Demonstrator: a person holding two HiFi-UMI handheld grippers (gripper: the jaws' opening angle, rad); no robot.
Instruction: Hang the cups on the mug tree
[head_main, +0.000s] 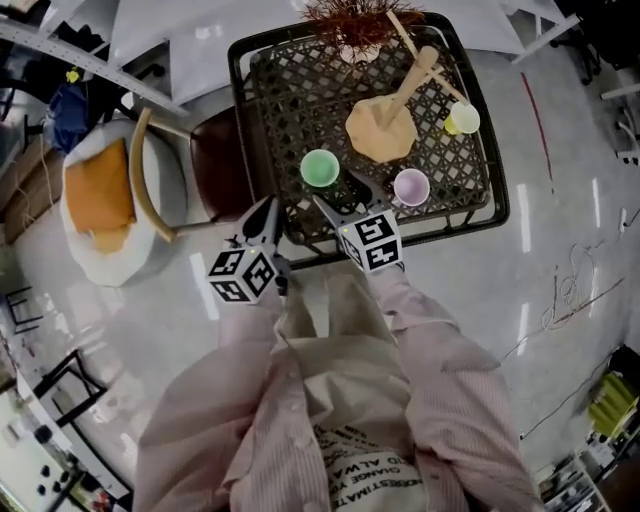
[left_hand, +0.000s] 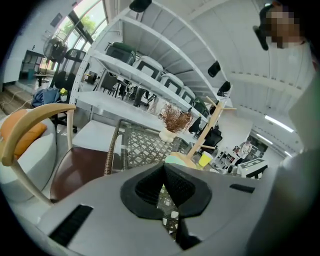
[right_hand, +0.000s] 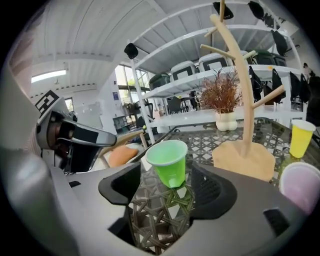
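Green cup (right_hand: 170, 161): upright, mouth up, on the woven lattice bench (head_main: 270, 90) near its front edge, left of the mug tree's base.

Lilac cup (head_main: 411, 186): upright, to the right of the green one, just in front of the base.

Yellow cup (head_main: 463, 119): upright, close beside the base on its right, further back on the bench.

Mug tree (right_hand: 243, 100): pale wood, flat irregular base, trunk standing with pegs angled out on both sides. It sits about mid-bench. All three cups are on the bench top.

My right claw (head_main: 338, 197): jaws well apart and gripping nothing. It is low over the front edge of the bench and points at the green cup. In the right gripper view the cup shows in the gap between the jaws, ahead of them, with neither pad on it.

My left claw (head_main: 268, 212): jaws closed tip to tip with nothing in them. It is beside the right claw at the bench's front left corner.

Further out: a white vase of dried reddish twigs (head_main: 350, 25) at the far edge of the bench. A chair (head_main: 215, 160) with a brown seat and a curved wooden back stands at the bench's left side. Beyond it, an orange cushion (head_main: 100, 190) lies on a white seat. White shelving (left_hand: 145, 75) stands behind the bench.
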